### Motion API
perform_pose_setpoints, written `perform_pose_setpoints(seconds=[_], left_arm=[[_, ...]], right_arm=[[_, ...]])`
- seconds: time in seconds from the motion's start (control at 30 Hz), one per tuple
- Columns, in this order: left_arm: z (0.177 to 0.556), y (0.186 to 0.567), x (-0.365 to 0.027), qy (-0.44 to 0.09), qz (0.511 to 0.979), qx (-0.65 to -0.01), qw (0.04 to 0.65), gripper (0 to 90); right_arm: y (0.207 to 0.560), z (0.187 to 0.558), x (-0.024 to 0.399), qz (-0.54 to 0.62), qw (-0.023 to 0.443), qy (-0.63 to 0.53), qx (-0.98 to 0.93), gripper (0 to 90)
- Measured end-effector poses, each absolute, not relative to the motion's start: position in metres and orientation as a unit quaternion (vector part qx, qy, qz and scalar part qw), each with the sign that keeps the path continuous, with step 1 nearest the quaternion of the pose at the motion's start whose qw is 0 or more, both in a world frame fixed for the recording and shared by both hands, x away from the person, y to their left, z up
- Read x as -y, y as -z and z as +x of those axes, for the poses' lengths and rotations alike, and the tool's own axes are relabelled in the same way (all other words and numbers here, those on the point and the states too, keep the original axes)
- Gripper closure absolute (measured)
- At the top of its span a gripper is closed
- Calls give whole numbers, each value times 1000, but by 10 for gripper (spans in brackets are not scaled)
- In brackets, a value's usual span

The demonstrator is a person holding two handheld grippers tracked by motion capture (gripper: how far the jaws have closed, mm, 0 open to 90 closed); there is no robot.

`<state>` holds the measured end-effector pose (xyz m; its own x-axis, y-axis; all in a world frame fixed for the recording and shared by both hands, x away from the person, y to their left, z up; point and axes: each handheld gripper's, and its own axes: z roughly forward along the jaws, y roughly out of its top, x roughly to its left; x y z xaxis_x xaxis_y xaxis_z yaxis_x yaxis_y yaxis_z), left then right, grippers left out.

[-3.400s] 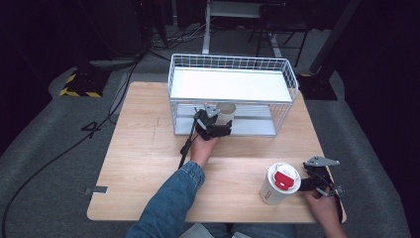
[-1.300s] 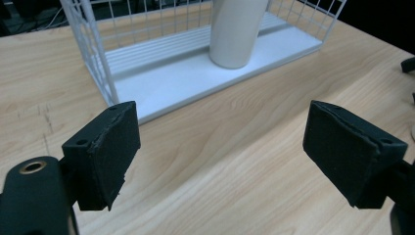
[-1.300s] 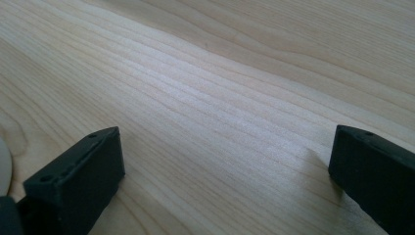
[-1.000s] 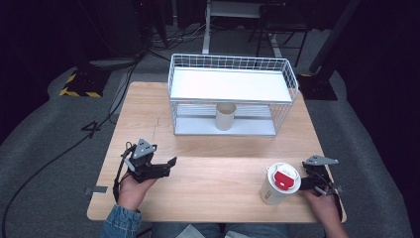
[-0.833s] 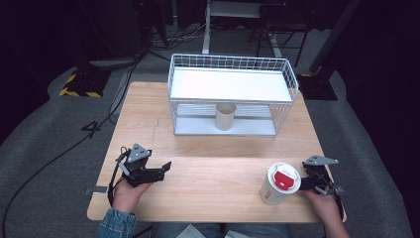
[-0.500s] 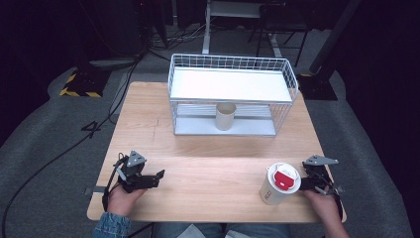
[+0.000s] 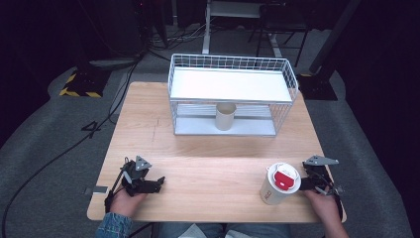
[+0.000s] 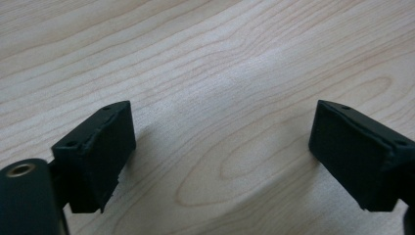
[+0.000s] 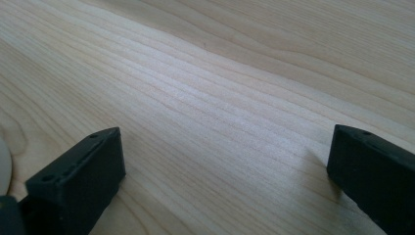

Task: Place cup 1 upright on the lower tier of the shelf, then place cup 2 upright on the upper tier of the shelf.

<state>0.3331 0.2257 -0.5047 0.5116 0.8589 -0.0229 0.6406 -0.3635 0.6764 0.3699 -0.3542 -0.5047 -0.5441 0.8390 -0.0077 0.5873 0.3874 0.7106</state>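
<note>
Under the white shelf of a wire rack (image 7: 233,94), at the far middle of a wooden table (image 7: 208,148): a plain paper cup (image 7: 226,116), upright. Nearer than the rack, right: lidded cup (image 7: 278,184) beside right gripper (image 7: 311,182), jaws spread, empty. Nearer, left: left gripper (image 7: 154,183), jaws spread on bare wood
</note>
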Motion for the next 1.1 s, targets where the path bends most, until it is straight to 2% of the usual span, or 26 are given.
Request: perform_pose_setpoints(seconds=[0.07, 1.1], left_arm=[[332, 505, -227, -167, 808, -462, 325, 77], [332, 505, -226, -166, 806, -467, 325, 79]], right_arm=[[502, 367, 355, 433, 186, -346, -811, 74], [460, 315, 373, 411, 189, -382, -806, 88]])
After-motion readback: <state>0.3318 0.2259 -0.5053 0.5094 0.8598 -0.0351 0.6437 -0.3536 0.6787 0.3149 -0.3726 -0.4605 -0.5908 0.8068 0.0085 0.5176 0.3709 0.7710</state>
